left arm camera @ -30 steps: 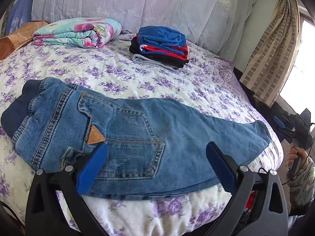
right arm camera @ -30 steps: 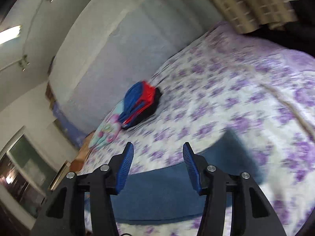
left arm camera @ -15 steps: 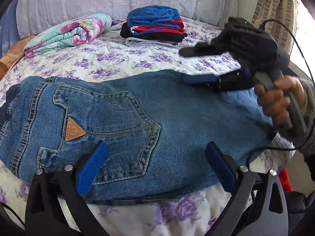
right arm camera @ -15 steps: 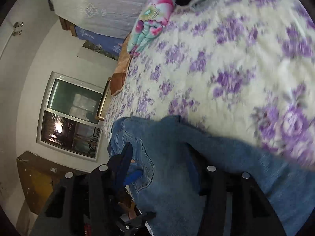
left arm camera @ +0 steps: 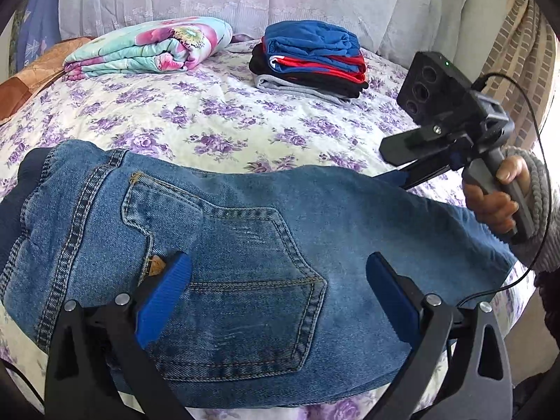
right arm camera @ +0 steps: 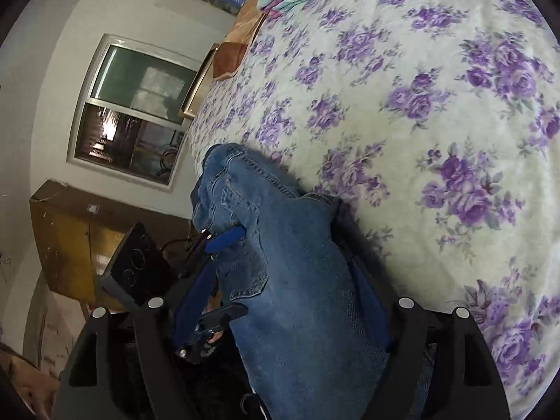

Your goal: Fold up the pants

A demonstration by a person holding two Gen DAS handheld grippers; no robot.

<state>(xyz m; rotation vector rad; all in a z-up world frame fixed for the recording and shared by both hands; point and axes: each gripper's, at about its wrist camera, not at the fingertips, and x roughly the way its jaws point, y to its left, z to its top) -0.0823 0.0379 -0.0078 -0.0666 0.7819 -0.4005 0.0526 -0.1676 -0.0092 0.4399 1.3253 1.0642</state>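
Note:
Blue denim jeans (left arm camera: 252, 245) lie across the near edge of the bed, back pocket up, waistband to the left. My left gripper (left arm camera: 276, 297) is open, its blue fingers over the pocket area. My right gripper (left arm camera: 402, 178) reaches in from the right at the far edge of the leg; in the right wrist view the jeans (right arm camera: 297, 280) fill the space between its fingers (right arm camera: 367, 290), which straddle the cloth with a gap still showing. The left gripper also shows in the right wrist view (right arm camera: 224, 273).
A folded floral blanket (left arm camera: 150, 47) and a stack of folded clothes (left arm camera: 311, 59) sit at the back of the flowered bedspread (left arm camera: 210, 115). Pillows line the headboard. A curtain (left arm camera: 518, 52) hangs at right. A window (right arm camera: 133, 108) and wooden cabinet (right arm camera: 70, 238) stand beyond the bed.
My right gripper came in from the right and slid onto the far edge of the jeans leg. My left gripper moved forward over the back pocket.

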